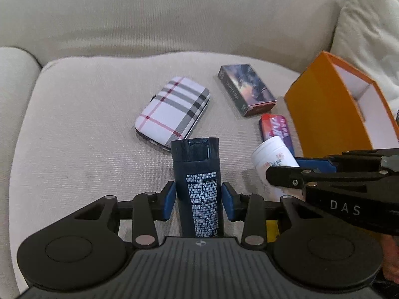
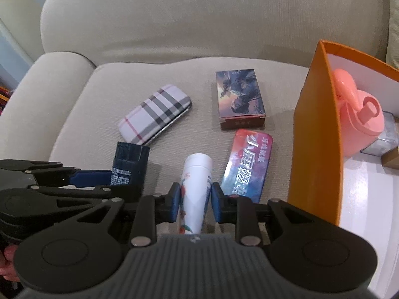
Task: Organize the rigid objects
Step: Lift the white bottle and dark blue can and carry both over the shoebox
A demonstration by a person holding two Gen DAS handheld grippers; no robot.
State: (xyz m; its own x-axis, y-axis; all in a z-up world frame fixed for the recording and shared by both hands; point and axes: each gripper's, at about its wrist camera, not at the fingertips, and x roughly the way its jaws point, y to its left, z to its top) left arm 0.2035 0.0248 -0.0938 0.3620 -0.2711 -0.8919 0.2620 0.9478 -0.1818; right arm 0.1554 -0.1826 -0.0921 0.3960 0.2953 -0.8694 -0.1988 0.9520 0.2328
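Both tongs are busy over the sofa seat cushion (image 1: pixel 82 114). Left tongs (image 1: pixel 198 200) are clamped on a dark navy bottle (image 1: pixel 197 174), blue pads pressed to its sides, cap pointing away toward the backrest. Right tongs (image 2: pixel 194 203) are closed round a white floral bottle (image 2: pixel 195 186), pads tight on both flanks, the bottle tilting forward between them. The two tools sit side by side, navy bottle on the left, white one on the right.

Lying loose on the cushion beyond them: a plaid case (image 1: pixel 173 112) just past the navy cap, a picture-printed box (image 2: pixel 239 98) farther back to the right, and a flat red-and-blue packet (image 2: pixel 247 162) just right of the white bottle. At the far right stands an orange box (image 2: pixel 314 137) with a white interior, open at the top. A pink bottle (image 2: pixel 359 119) sits inside it, beside a small clear item I can't make out.
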